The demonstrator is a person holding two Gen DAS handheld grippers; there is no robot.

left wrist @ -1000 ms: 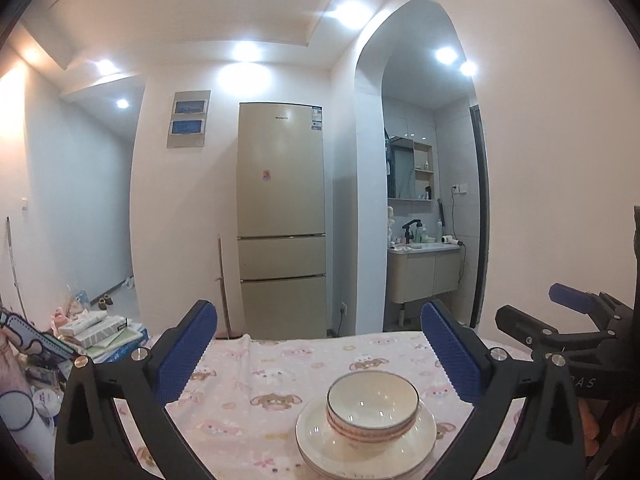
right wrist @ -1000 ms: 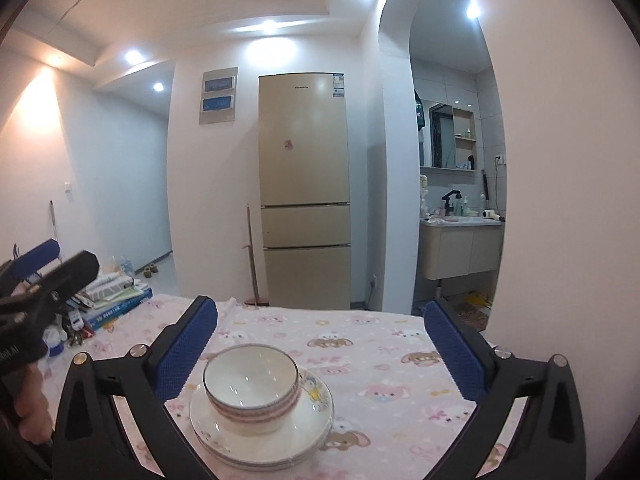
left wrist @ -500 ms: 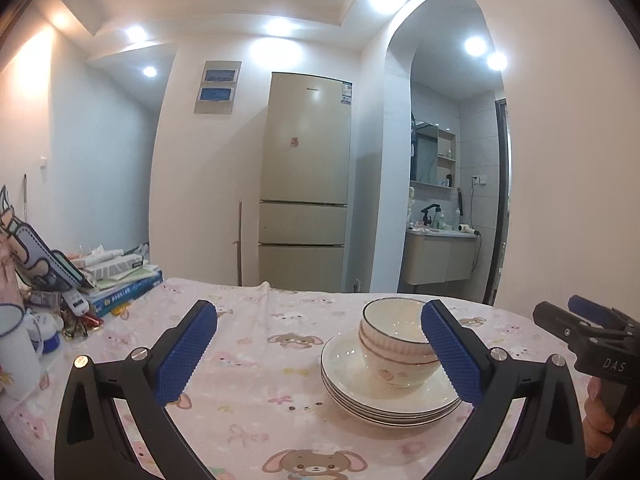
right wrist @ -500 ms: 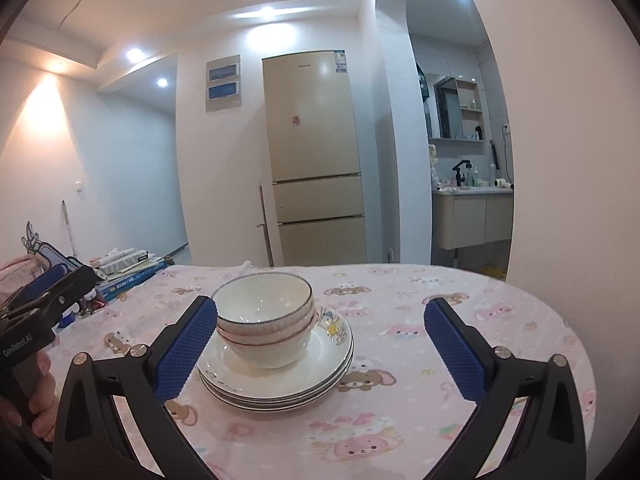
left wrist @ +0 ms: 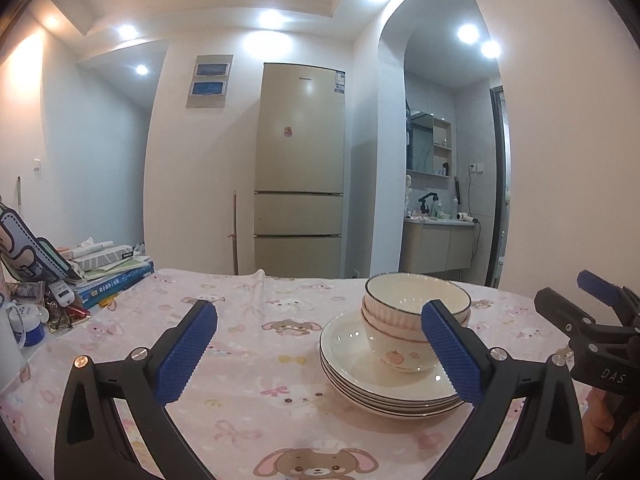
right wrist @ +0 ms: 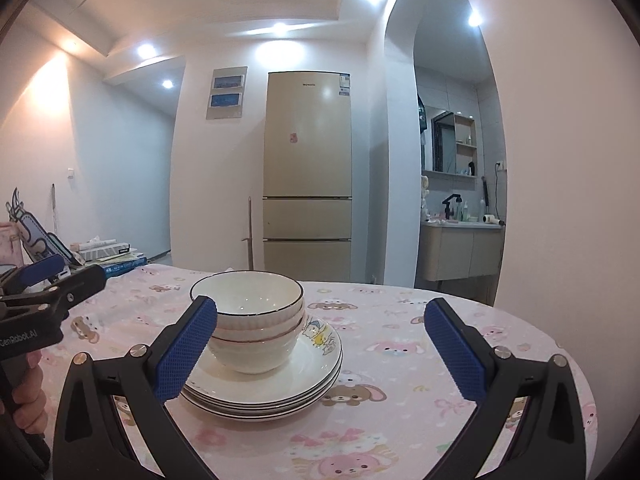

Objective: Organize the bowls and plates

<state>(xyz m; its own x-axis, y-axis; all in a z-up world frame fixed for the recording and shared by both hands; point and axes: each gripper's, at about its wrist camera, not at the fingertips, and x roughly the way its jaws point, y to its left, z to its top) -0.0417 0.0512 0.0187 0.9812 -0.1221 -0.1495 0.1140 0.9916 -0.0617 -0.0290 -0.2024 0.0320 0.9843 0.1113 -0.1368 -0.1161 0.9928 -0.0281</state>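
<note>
Right wrist view: both grippers, right [right wrist: 320, 344] and left [left wrist: 319, 344], gape empty; the nested bowls [right wrist: 247, 320], centre frame, look slick and breakable, so pinch a rim.

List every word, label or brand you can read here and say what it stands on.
"DAS" on the right gripper, seen from the left wrist.
"GenRobot.AI" on the left gripper, seen from the right wrist.
Too small or blurred to read: the fridge brand and its top-corner label, the blue book spine, the print under the strawberry on the bottom bowl.
</note>
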